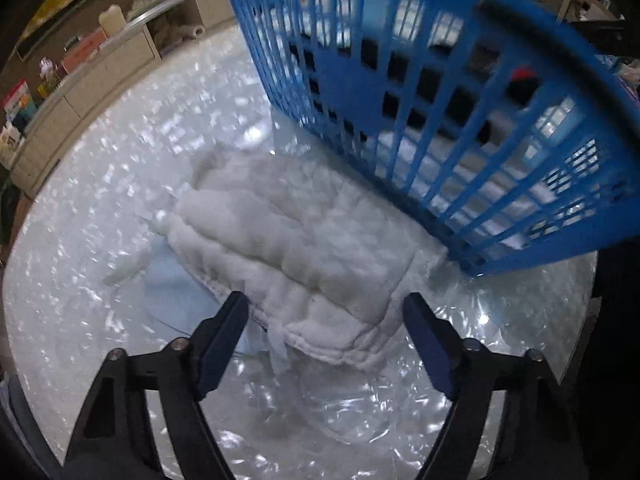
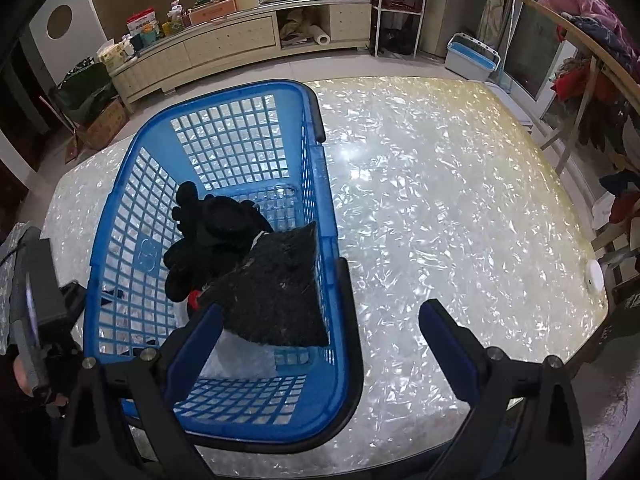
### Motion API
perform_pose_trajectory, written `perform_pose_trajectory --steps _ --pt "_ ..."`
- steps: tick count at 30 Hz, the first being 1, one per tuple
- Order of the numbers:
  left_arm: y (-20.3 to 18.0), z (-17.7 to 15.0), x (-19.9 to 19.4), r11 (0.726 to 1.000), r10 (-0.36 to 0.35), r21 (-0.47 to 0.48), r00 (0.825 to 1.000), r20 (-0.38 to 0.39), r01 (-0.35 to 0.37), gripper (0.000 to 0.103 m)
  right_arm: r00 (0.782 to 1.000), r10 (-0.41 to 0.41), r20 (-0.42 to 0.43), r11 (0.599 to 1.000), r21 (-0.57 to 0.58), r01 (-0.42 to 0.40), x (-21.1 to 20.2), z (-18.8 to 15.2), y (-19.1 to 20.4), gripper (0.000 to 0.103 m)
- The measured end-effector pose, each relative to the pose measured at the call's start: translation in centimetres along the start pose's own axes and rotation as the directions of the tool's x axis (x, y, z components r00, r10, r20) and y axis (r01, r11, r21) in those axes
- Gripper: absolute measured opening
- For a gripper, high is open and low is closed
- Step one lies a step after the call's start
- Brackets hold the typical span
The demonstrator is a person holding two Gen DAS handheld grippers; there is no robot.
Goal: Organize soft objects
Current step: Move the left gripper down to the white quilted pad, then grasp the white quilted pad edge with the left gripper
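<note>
Left gripper (image 1: 326, 308) apart astride white towel (image 1: 304, 236); right gripper (image 2: 320, 320) wide, empty, over blue basket (image 2: 320, 176).

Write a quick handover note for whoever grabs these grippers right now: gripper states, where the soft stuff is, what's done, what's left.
Left gripper: open, empty, its fingers either side of the near end of the white towel; whether the pads touch it is unclear.
Right gripper: open, empty, over the near end of the blue basket.
Done: black plush toy and dark cloth are in the basket, with something pale partly hidden under the cloth.
Left: the towel lies on the table against the basket's outer wall; grasp it and put it in.
</note>
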State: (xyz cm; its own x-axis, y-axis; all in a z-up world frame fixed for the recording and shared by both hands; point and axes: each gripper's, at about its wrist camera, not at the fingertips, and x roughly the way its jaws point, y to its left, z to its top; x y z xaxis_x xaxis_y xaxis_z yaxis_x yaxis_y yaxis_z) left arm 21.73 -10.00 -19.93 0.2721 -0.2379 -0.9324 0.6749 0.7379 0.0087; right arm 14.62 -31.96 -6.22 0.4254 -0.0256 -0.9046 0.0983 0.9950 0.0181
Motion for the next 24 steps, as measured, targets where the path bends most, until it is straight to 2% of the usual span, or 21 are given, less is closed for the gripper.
perform_pose_trajectory --steps 2,3,5,7,10,17,24 --pt "0.0 0.0 0.4 1.0 -0.009 -0.012 1.0 0.01 0.009 0.074 1.0 0.001 -0.004 1.0 0.004 -0.001 0.3 0.1 -0.1 0.099" --pt "0.0 0.1 0.5 1.0 -0.011 -0.013 1.0 0.012 0.011 0.068 1.0 0.0 -0.006 1.0 0.006 0.0 0.4 0.2 -0.2 0.099" --pt "0.2 0.2 0.4 1.0 -0.009 -0.019 1.0 0.016 0.01 0.054 1.0 0.004 -0.006 1.0 0.006 -0.004 0.4 0.2 -0.2 0.099" --pt "0.6 0.4 0.2 1.0 -0.011 -0.026 1.0 0.02 0.011 0.032 1.0 0.007 -0.005 1.0 0.003 -0.007 0.4 0.2 -0.1 0.099" --pt "1.1 0.4 -0.2 0.999 -0.011 -0.042 1.0 0.023 0.012 0.019 1.0 0.011 -0.007 1.0 -0.003 -0.011 0.4 0.1 0.0 0.099" --pt "1.1 -0.1 -1.6 0.998 0.001 -0.07 0.999 0.046 0.002 0.017 1.0 0.014 -0.001 1.0 -0.01 -0.014 0.0 -0.1 0.3 0.099" --pt "1.5 -0.1 -6.3 0.992 0.006 -0.129 0.995 0.098 0.006 0.017 0.999 0.024 0.025 0.999 -0.032 -0.023 -1.2 -0.6 1.3 0.099"
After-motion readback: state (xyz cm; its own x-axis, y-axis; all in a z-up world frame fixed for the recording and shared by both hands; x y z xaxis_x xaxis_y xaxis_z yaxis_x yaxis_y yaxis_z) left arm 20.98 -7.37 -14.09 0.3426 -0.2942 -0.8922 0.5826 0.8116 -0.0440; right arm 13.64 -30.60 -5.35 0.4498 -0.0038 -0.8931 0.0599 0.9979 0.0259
